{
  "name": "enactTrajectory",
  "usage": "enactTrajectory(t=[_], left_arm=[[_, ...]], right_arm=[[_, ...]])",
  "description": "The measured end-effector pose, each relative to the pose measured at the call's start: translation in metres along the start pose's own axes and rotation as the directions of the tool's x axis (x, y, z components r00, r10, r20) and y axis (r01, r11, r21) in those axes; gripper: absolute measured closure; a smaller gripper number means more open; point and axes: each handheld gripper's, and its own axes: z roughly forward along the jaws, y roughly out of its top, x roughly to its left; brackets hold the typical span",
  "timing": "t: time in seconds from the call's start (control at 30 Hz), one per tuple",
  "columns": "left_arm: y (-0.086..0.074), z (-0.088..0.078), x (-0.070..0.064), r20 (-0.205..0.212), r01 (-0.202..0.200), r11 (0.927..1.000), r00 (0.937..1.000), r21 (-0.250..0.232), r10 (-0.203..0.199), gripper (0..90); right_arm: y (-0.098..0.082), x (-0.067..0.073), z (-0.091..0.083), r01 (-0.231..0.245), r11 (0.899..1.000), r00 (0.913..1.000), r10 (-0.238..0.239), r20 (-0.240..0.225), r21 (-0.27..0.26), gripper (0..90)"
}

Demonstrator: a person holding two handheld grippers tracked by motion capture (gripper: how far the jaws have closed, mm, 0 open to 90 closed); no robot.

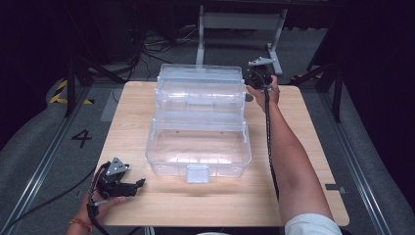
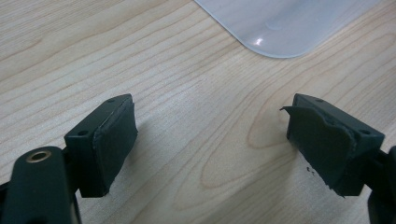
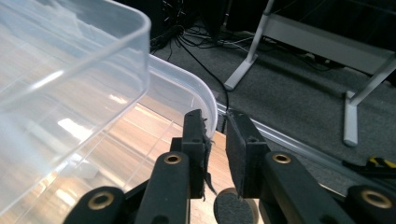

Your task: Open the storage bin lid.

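Note:
A clear plastic tiered box (image 1: 198,159) stands open in the middle of the wooden table (image 1: 303,147), its trays stepped up toward the back. My right gripper (image 1: 247,83) is at the box's far right corner. In the right gripper view its jaws (image 3: 215,135) stand almost together, and the curved rim of the rear lid (image 3: 208,95) runs down between their tips. A clear tray (image 3: 70,70) looms at the left. My left gripper (image 1: 138,185) rests on the table at the near left, open. Its pads (image 2: 114,140) stand wide apart over bare wood, with a corner of the box (image 2: 280,23) beyond.
A white latch (image 1: 197,174) hangs at the middle of the box's front wall. Behind the table a grey metal stand (image 1: 274,54) and loose cables (image 1: 147,49) lie on the dark floor. A floor marking "4" (image 1: 81,138) lies to the left.

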Motion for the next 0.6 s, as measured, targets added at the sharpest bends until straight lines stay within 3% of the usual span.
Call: enactTrajectory(t=[0.6], left_arm=[[0.001, 0.001, 0.0, 0.002, -0.005, 1.0, 1.0, 0.003, 0.005, 16.0]], right_arm=[[-0.014, -0.002, -0.039, 0.025, 1.0, 0.9996, -0.025, 0.009, 0.004, 75.3]])
